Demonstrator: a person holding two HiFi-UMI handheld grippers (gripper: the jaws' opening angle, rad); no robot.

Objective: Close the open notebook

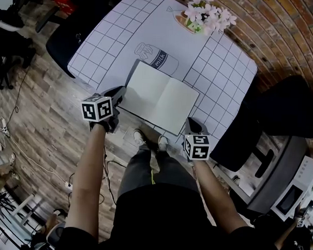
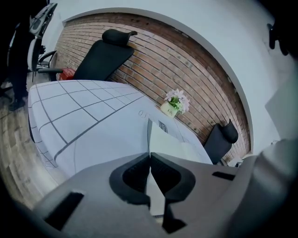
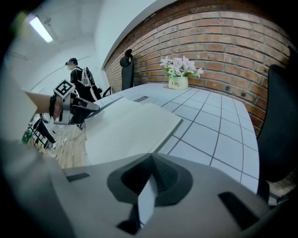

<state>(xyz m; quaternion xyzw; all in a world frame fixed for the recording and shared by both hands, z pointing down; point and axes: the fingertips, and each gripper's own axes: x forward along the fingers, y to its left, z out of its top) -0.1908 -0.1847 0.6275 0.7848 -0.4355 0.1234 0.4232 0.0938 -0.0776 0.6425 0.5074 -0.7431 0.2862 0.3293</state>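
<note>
Notebook [image 1: 160, 101] left edge pinched in left hand-held gripper [image 1: 119, 97], right edge in right hand-held gripper [image 1: 192, 124]; swing left leaf over spine slowly

White grid-patterned table [image 1: 221, 73], open notebook [image 1: 160, 99], flower pot [image 1: 205, 18] at far edge

Notebook [image 1: 160, 99] was laid open on the bench [image 1: 221, 73] near its front edge, flower pot [image 1: 202, 17] was set far behind it, left gripper [image 1: 119, 95] was placed at its left edge, right gripper [image 1: 192, 123] at its near right corner, a chair [image 1: 238, 141] was stood right of the bench.
</note>
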